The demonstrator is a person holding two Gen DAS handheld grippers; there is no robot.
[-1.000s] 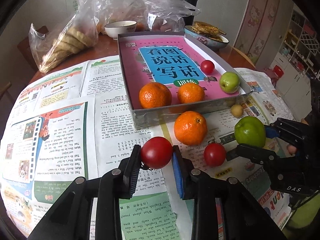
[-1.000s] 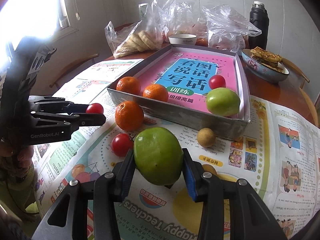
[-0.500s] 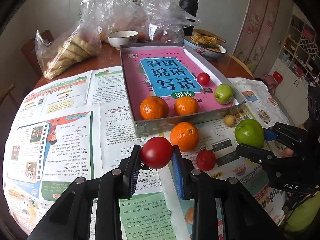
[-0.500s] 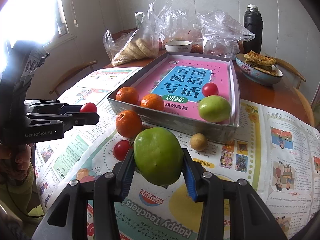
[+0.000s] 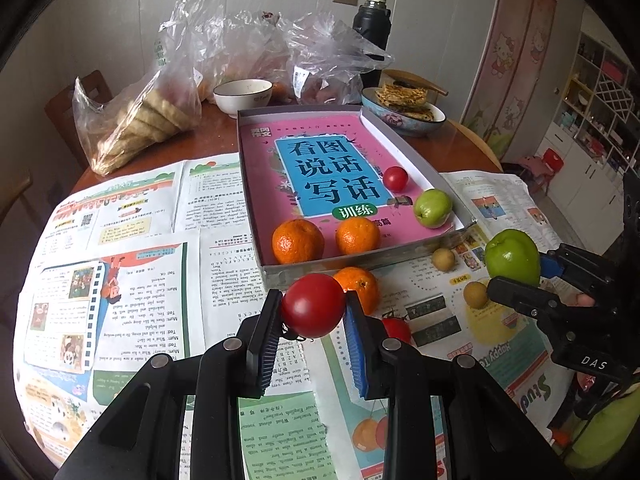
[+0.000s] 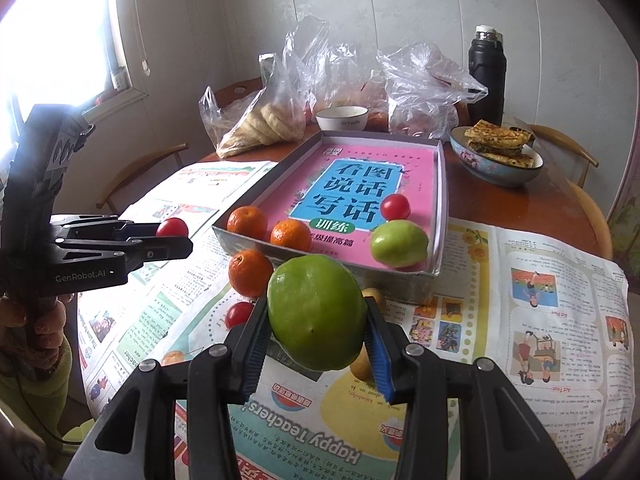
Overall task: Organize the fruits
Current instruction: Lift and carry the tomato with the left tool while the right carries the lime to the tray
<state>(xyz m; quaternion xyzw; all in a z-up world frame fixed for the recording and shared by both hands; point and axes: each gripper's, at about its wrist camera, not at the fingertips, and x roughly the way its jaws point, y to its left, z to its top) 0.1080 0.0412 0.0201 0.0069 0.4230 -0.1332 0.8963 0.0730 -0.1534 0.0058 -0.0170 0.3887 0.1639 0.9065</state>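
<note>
My left gripper (image 5: 313, 308) is shut on a red tomato (image 5: 313, 305), held above the newspaper in front of the grey tray (image 5: 320, 271). My right gripper (image 6: 317, 316) is shut on a large green fruit (image 6: 317, 312), also lifted; it shows at the right of the left wrist view (image 5: 513, 257). The tray holds two oranges (image 5: 298, 241), a small tomato (image 5: 395, 178) and a green fruit (image 5: 433, 208) on a pink book cover. An orange (image 5: 362, 283), a tomato (image 5: 398, 330) and two small brown fruits (image 5: 443, 259) lie on the newspaper.
Behind the tray stand a white bowl (image 5: 243, 96), plastic bags of bread (image 5: 140, 120), a black flask (image 5: 372, 36) and a blue bowl of pancakes (image 5: 404, 114). Newspaper (image 5: 120, 280) covers the near table. Wooden chairs ring the table.
Both grippers have risen and pulled back a little with their fruits; the tray and loose fruits now sit lower and smaller in both views. Grips are unchanged.
</note>
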